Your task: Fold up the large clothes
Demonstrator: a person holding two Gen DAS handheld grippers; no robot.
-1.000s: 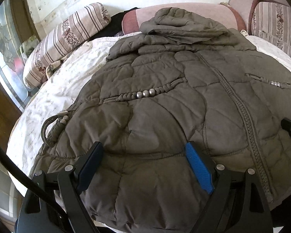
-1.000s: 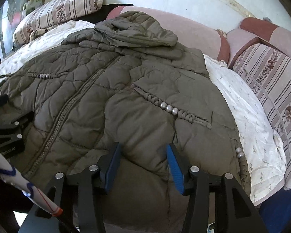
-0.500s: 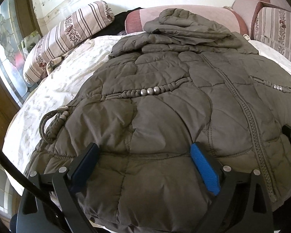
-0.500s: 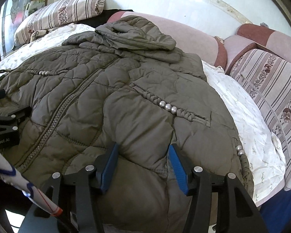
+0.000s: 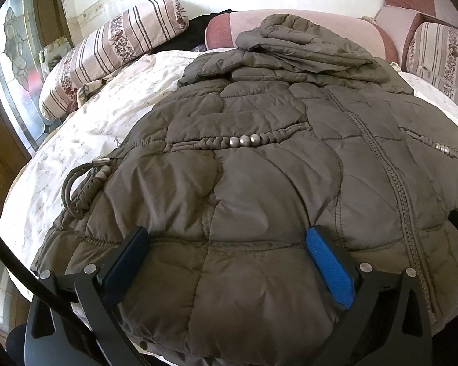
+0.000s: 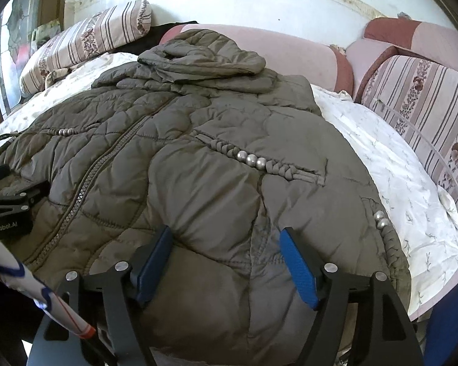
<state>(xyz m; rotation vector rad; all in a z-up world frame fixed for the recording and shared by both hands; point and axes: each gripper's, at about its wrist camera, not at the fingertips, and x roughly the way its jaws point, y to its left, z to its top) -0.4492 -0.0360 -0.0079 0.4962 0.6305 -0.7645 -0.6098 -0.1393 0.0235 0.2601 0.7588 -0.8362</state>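
Left wrist view showed the quilted olive jacket (image 5: 259,183) spread zipped on the bed (image 5: 85,128), my left gripper (image 5: 226,241) and right gripper (image 6: 226,244) both opening, grasping nothing; slippery padding could escape a shallow pinch.

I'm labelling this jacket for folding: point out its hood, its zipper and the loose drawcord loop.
hood (image 5: 305,42), left wrist view, on its top panel.
zipper (image 6: 85,189), right wrist view, midway along the teeth.
drawcord loop (image 5: 68,187), left wrist view, on the loop's outer curve.
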